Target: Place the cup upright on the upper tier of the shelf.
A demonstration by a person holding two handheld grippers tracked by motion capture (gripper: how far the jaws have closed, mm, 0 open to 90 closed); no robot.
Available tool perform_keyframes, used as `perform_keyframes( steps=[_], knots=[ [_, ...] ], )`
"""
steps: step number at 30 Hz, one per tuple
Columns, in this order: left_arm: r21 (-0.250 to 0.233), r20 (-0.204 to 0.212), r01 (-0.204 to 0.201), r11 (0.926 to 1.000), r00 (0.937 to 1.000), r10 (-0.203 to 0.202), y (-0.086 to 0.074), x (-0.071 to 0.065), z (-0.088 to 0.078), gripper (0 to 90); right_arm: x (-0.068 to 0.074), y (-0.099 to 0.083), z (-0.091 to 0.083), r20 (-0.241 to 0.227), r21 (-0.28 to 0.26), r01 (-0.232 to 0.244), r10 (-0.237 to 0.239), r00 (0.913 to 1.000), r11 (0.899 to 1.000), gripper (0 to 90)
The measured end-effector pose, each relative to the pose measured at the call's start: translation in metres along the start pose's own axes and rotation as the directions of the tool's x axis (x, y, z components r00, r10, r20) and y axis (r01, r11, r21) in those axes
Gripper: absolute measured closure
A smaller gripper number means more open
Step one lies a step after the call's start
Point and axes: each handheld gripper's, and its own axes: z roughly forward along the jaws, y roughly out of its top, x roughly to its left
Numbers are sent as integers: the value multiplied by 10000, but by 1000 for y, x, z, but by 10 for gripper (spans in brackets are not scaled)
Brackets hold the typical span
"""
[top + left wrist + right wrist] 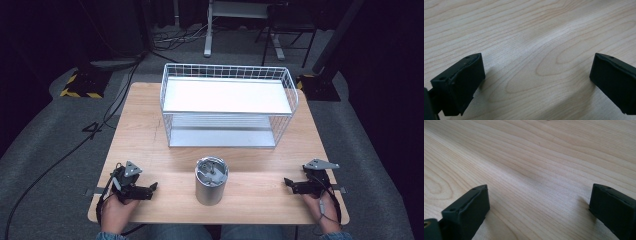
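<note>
Near the front edge of the table (pixel 150 150), midway between its two front corners, your metal can (pixel 211 181) stands upright with its top open to the camera, well apart from both grippers. Bare wood lies on either side of it. Your left gripper (pixel 152 187) rests by the front left corner, jaws spread wide with nothing between them; your right gripper (pixel 288 183) rests by the front right corner, jaws equally wide and empty. Behind the can, a white wire rack (pixel 227 105) takes up the far half of the table. Grey floor and loose cables (pixel 75 150) surround the table; the room beyond is too dark to make out.
</note>
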Motion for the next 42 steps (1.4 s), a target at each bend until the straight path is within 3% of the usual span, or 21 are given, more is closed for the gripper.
perform_keyframes(
  steps=[6, 11, 13, 17, 21, 24, 25, 26, 28, 33, 39, 42],
  knots=[
    [91, 50, -80, 9999, 10000, 79, 1, 1, 0, 0, 0, 0, 0, 4, 0, 2, -2, 10000, 10000, 31],
    [60, 313, 298, 9995, 9991, -299, 3, 2, -4, 0, 0, 0, 0, -12, 0, -6, 6, 10000, 10000, 31],
    [0, 270, 186, 9998, 9995, -186, 7, 2, -9, 0, 0, 0, 0, -11, -8, -23, 23, 10000, 10000, 31],
    [-417, 246, 148, 9990, 9996, -138, 11, -1, -17, 0, 0, 0, 0, -13, 0, -8, 8, 10000, 10000, 31],
    [-925, 591, 120, 9956, 9982, -65, 17, -6, -29, 0, 0, 0, 0, -13, -10, -22, 22, 10000, 10000, 31],
    [-1770, 1155, 413, 9833, 9931, -209, 21, -10, -39, 0, 0, 0, 0, -11, -4, -22, 22, 10000, 10000, 31],
    [-2007, 1237, 439, 9787, 9921, -191, 23, -11, -43, 0, 0, 0, 0, -10, -3, -22, 22, 10000, 10000, 31],
    [-2007, 1237, 439, 9787, 9921, -191, 23, -11, -43, 0, 0, 0, 0, -11, -11, -26, 26, 10000, 10000, 32],
    [-2509, 1372, 300, 9676, 9905, 49, 27, -17, -51, 0, 0, 0, 0, -9, -13, -32, 32, 10000, 10000, 33],
    [-3004, 1463, -61, 9538, 9879, 524, 32, -27, -60, 0, 0, 0, 0, -7, -14, -32, 32, 10000, 10000, 33],
    [-3565, 1781, -82, 9343, 9810, 766, 35, -34, -68, 0, 0, 0, 0, -9, -26, -47, 47, 10000, 10000, 35],
    [-3657, 1883, -80, 9307, 9787, 824, 37, -36, -70, 0, 0, 0, 0, -2, -24, -34, 34, 10000, 10000, 36]
  ],
)
